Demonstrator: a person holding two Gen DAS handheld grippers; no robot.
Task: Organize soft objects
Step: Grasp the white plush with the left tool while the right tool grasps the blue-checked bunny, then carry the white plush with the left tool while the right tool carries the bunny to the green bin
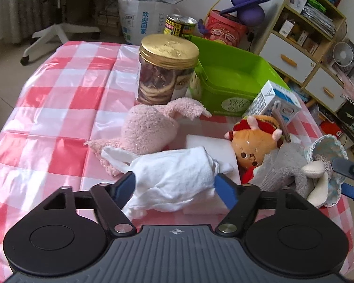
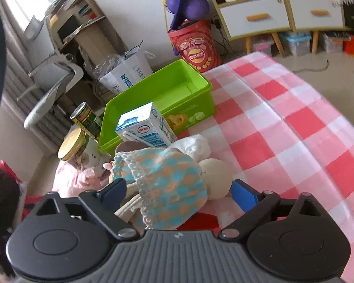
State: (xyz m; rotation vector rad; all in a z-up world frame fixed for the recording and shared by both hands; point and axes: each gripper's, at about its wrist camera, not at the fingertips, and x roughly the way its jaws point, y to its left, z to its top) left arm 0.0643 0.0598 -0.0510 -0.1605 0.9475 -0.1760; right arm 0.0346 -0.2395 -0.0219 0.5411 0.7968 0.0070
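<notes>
A crumpled white cloth (image 1: 177,174) lies on a white foam block (image 1: 200,141), and my left gripper (image 1: 175,186) is shut on it, one blue pad against each side. Behind it lie a pink plush (image 1: 146,129), an orange-faced plush doll (image 1: 254,146) and a grey plush (image 1: 280,167). A soft doll in blue-and-orange crochet (image 2: 167,176) sits between the fingers of my right gripper (image 2: 179,191), which is open around it. That gripper (image 1: 347,179) also shows at the right edge of the left wrist view. The green bin (image 1: 231,75) stands empty behind the pile.
A gold-lidded jar (image 1: 165,70), a can (image 1: 180,24) and a milk carton (image 1: 273,103) stand around the bin on the red-checked tablecloth (image 1: 59,108). The bin (image 2: 158,94) and carton (image 2: 146,127) also appear in the right wrist view. Shelves, a chair and bags stand beyond the table.
</notes>
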